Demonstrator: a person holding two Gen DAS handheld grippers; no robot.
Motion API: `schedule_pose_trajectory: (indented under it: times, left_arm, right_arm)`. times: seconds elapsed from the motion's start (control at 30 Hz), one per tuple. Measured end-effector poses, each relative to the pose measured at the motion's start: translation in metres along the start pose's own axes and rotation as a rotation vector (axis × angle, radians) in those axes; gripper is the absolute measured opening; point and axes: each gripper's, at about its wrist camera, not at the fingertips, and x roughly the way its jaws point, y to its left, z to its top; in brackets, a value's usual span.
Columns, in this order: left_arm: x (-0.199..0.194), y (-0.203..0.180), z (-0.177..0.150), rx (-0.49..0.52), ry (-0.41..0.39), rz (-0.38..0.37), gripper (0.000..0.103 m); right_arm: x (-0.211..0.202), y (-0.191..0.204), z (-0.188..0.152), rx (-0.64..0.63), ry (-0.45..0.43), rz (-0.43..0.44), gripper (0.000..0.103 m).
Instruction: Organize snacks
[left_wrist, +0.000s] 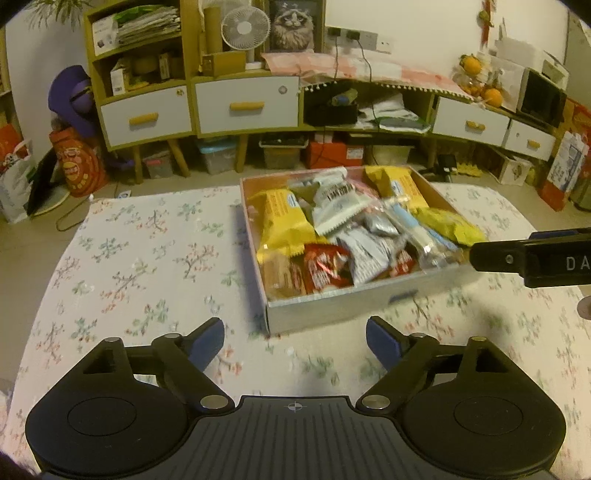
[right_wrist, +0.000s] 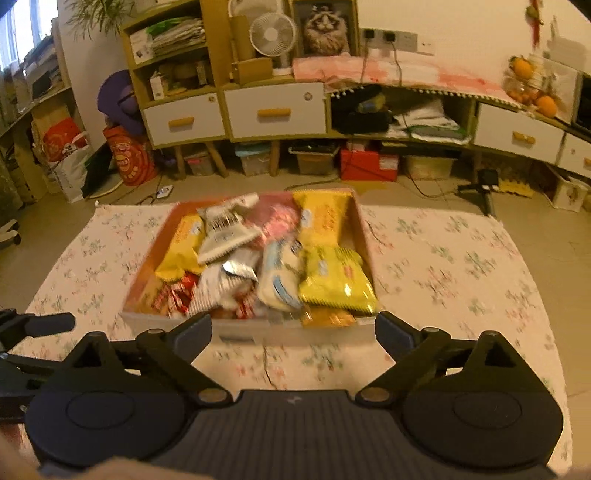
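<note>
A shallow open box (left_wrist: 332, 306) (right_wrist: 258, 334) full of snack packets stands on a floral tablecloth. It holds yellow packets (left_wrist: 282, 225) (right_wrist: 334, 280), white and silver packets (left_wrist: 334, 206) (right_wrist: 225, 232), red packets (left_wrist: 325, 269) (right_wrist: 177, 295) and a pink one (right_wrist: 275, 219). My left gripper (left_wrist: 295, 341) is open and empty, just in front of the box's near left corner. My right gripper (right_wrist: 293, 334) is open and empty at the box's near wall. The right gripper's finger also shows at the right edge of the left wrist view (left_wrist: 532, 256).
The floral tablecloth (left_wrist: 140, 266) (right_wrist: 461, 269) spreads to both sides of the box. Behind the table stand cabinets with white drawers (left_wrist: 243, 107) (right_wrist: 275, 112), storage bins on the floor and a red bag (left_wrist: 77, 166). Oranges (left_wrist: 493, 96) sit at the back right.
</note>
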Motion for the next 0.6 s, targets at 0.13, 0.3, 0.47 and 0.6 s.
schedule_pose_trajectory:
  times: [0.13,0.3,0.47,0.6]
  left_arm:
    - [-0.009,-0.005,-0.012,0.015,0.027,0.007,0.091]
    - [-0.019,-0.007,-0.023,-0.004,0.064,0.008,0.095]
    - [-0.030,-0.011,-0.030,0.008,0.094,0.004,0.098]
    - [-0.037,-0.012,-0.032,-0.006,0.082,0.033,0.098]
  right_arm:
    - [-0.008,-0.003,-0.013,0.018,0.011,-0.019,0.098]
    - [-0.020,0.002,-0.021,-0.019,0.025,-0.044,0.099]
    - [-0.030,0.010,-0.031,-0.051,0.028,-0.064,0.103]
    - [-0.033,0.020,-0.037,-0.119,0.022,-0.080,0.103]
